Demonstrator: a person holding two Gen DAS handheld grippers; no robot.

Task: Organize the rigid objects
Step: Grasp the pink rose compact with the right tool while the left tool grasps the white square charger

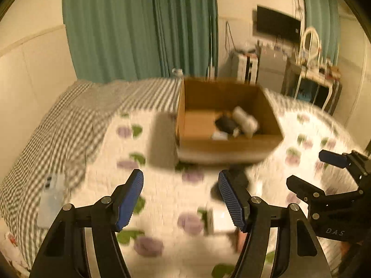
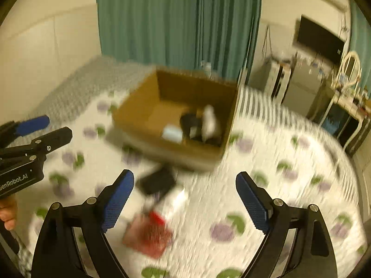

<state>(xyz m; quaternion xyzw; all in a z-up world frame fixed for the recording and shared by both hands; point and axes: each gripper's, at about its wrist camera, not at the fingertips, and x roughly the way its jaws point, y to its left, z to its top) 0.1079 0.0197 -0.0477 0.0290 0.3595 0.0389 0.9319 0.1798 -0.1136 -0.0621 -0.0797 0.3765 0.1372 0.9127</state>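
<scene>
An open cardboard box (image 1: 231, 148) stands on a bed with a floral quilt; it also shows in the right wrist view (image 2: 139, 115). Inside lie a black object (image 1: 226, 124), a white bottle-like object (image 1: 245, 120) and a small white item (image 2: 172, 133). My left gripper (image 1: 180, 199) is open and empty, short of the box. My right gripper (image 2: 185, 201) is open and empty above loose things on the quilt: a black flat object (image 2: 157, 181), a red object (image 2: 150, 234) and a white object (image 2: 178, 199). Both views are blurred.
A pale phone-like object (image 1: 49, 199) lies on the grey checked sheet at left. A small white box (image 1: 218, 220) lies near my left gripper. Teal curtains (image 1: 139, 27) hang behind the bed. A fridge and a cluttered desk (image 1: 310, 78) stand at back right.
</scene>
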